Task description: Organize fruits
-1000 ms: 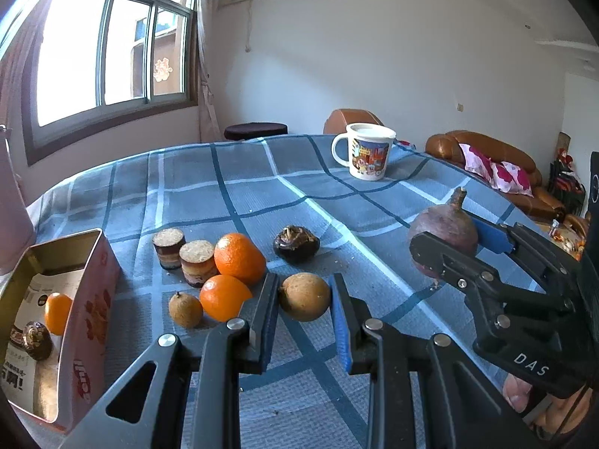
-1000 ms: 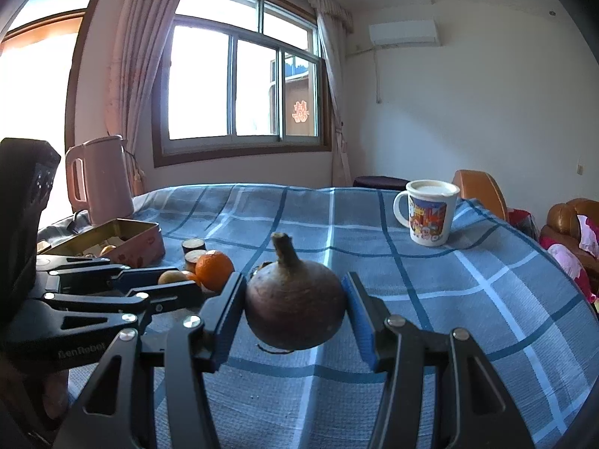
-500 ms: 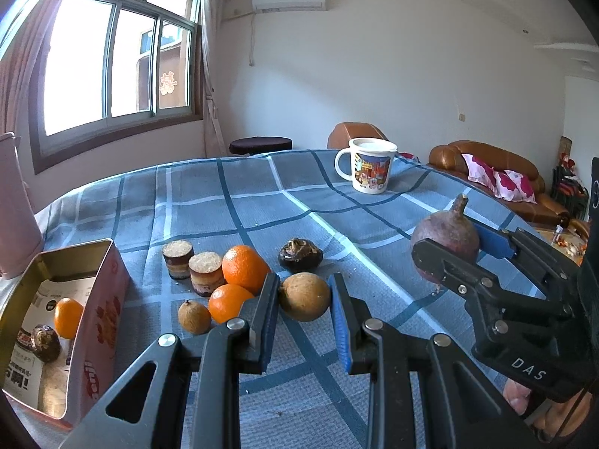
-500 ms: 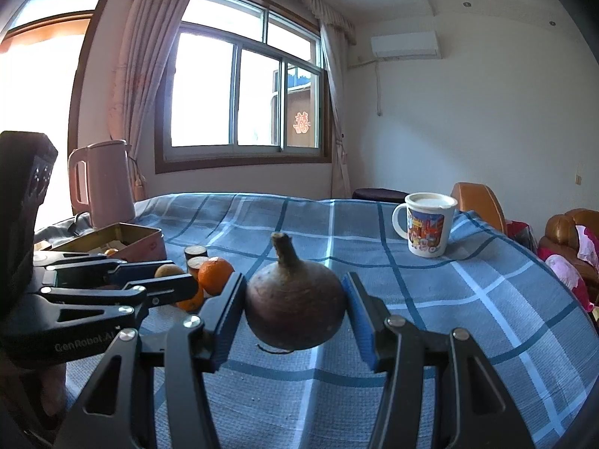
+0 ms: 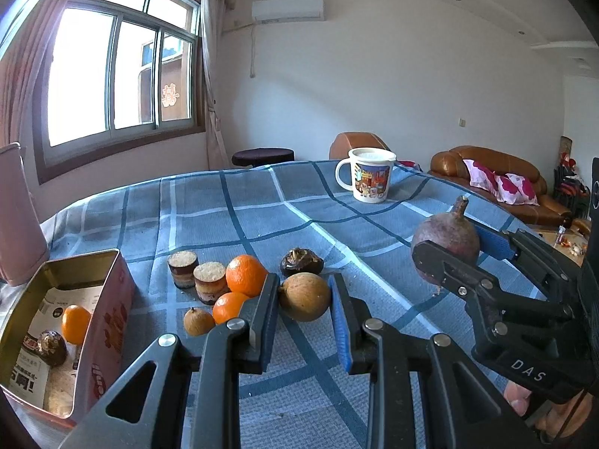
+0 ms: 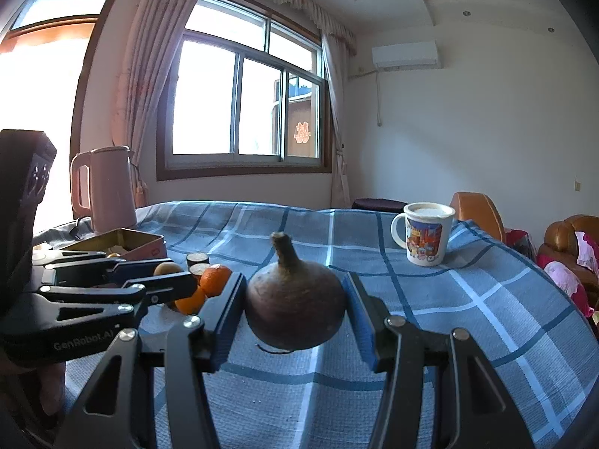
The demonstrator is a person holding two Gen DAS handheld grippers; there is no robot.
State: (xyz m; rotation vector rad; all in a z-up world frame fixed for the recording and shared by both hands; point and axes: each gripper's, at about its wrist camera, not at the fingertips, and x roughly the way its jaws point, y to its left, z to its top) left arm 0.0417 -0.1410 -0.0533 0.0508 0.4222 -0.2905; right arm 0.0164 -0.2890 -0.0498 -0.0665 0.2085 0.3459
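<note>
My left gripper is shut on a round tan fruit and holds it above the blue checked cloth. My right gripper is shut on a dark purple stemmed root; it also shows in the left wrist view, lifted off the cloth. On the cloth lie two oranges, a small tan fruit, a dark brown fruit and two cut brown cylinders. An open tin box at the left holds an orange and a dark fruit.
A white printed mug stands at the far side of the table. A pink kettle stands behind the tin box at the left. A brown sofa and chair lie beyond the table's right edge.
Both grippers have risen a little with their fruits still held; the table and the fruits on it sit lower and farther in both views.
</note>
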